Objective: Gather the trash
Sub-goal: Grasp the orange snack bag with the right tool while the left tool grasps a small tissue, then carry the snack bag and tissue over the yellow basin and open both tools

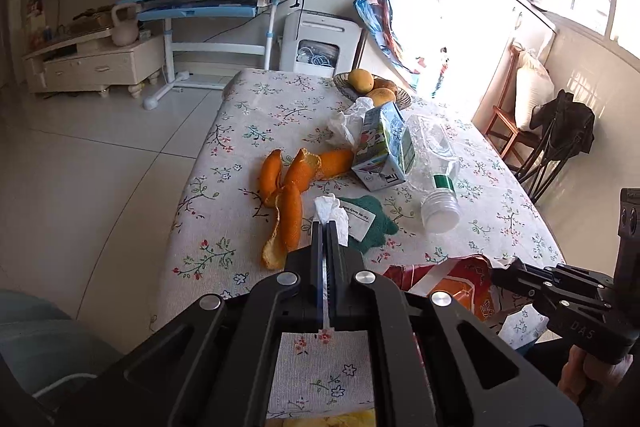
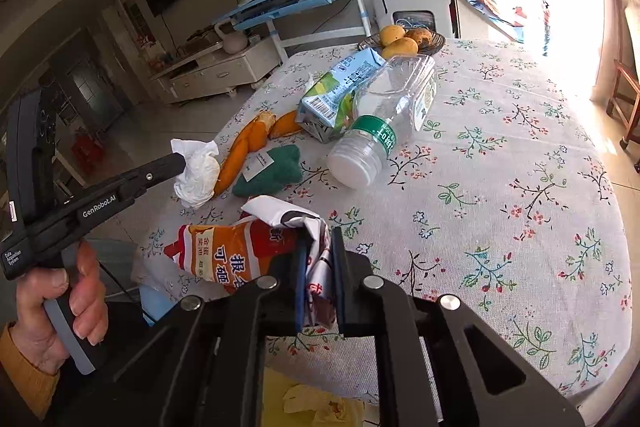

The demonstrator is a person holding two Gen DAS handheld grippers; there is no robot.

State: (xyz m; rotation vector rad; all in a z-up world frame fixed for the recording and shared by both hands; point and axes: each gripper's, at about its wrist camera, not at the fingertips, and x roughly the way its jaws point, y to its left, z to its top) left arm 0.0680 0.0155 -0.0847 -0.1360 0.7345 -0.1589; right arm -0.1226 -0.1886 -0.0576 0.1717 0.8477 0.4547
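Note:
My left gripper (image 1: 325,225) is shut on a crumpled white tissue (image 1: 334,213), held just above the floral tablecloth (image 1: 248,115). The right wrist view shows that same gripper (image 2: 182,161) from the side, the tissue (image 2: 198,177) bunched at its tip. My right gripper (image 2: 319,237) is shut on an orange, red and white snack wrapper (image 2: 232,251), which hangs to the left of its jaws. On the cloth lie orange peels (image 1: 288,187), a milk carton (image 1: 382,151), a clear plastic bottle (image 1: 436,167) on its side and a green cloth (image 1: 374,225) with a paper label.
A bowl of fruit (image 1: 372,87) stands at the table's far end, with crumpled white plastic (image 1: 348,123) in front of it. Something yellow (image 2: 312,403) shows below the table's near edge. A chair (image 1: 560,139) stands to the right, and a blue desk (image 1: 208,3) across the floor.

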